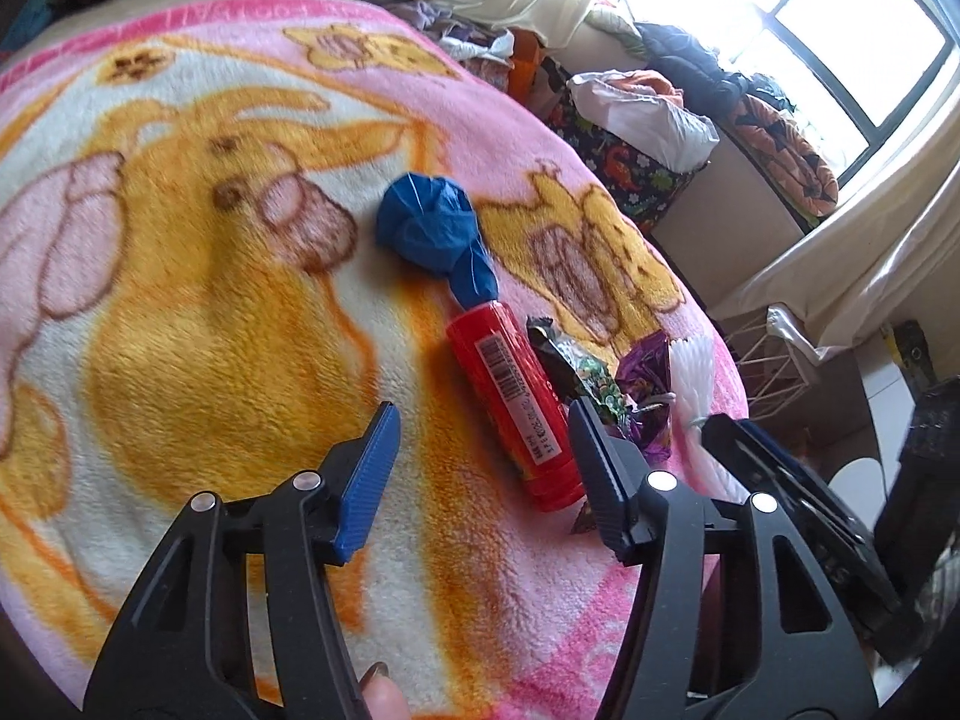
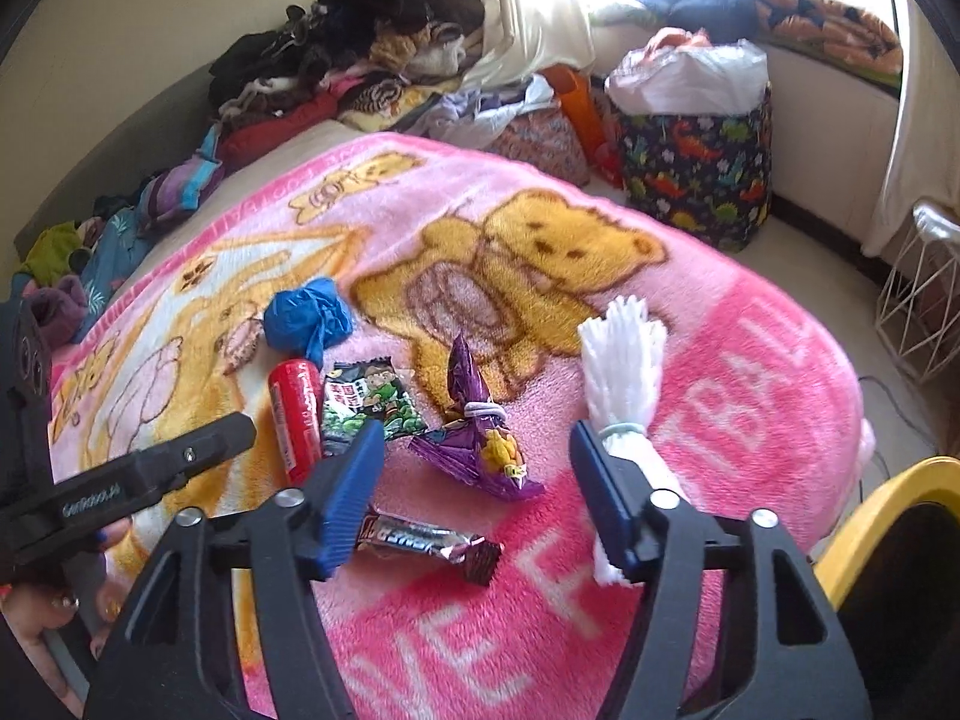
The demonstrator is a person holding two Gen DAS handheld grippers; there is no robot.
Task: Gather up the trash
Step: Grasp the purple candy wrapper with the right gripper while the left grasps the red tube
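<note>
1. Left gripper: fingers spread apart and released, hovering over the pink blanket on the bed, with the red tube lying between them.
2. Right gripper: fingers likewise released, gripping nothing; the purple wrapper and the dark candy-bar wrapper lie between them on the blanket.
3. Trash lies in a loose cluster: the blue crumpled bag farthest, touching the red tube's far end; the green snack packet just right of the tube.
4. White fringed bundle: right of the purple wrapper, beside the right finger.
5. Yellow-rimmed bin: near right edge.
</note>
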